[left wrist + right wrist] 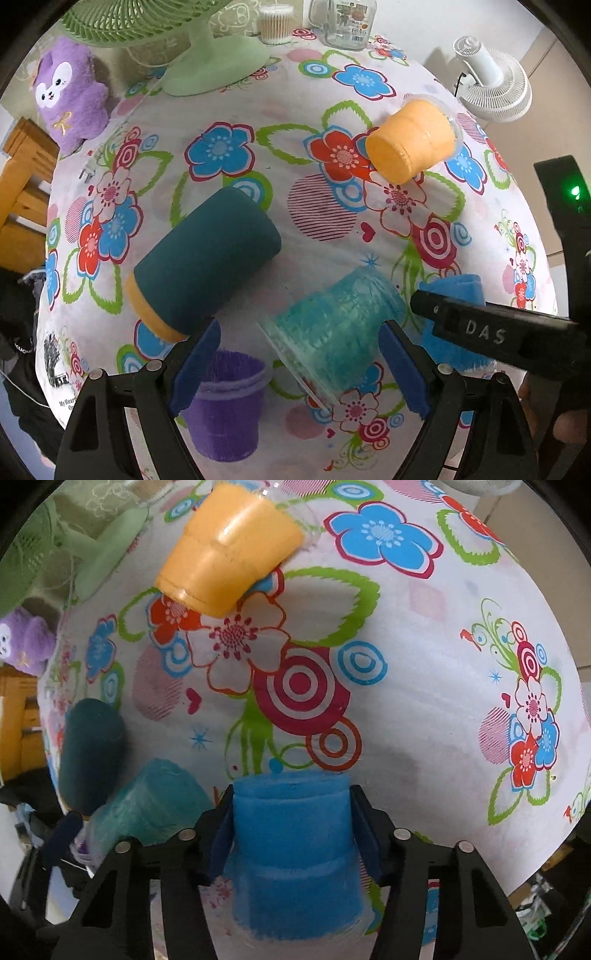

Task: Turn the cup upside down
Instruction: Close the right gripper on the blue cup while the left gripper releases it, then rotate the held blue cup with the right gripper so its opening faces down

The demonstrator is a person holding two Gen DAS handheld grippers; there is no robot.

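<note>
Right gripper (291,823): pads pressed on both sides of the blue cup (295,853), which stands base up on the tablecloth (424,664).
Left gripper (299,354): spread wide; the teal cup (332,332) lies tilted between the fingers, contact unclear.
Near the left gripper: purple cup (225,402) upright just below, partly behind the left finger; dark cup (203,262) on its side.
Farther off: orange cup (413,140) on its side, green fan (207,59), plush (70,96), white fan (491,85).
Hidden: blue cup's rim is blurred.
</note>
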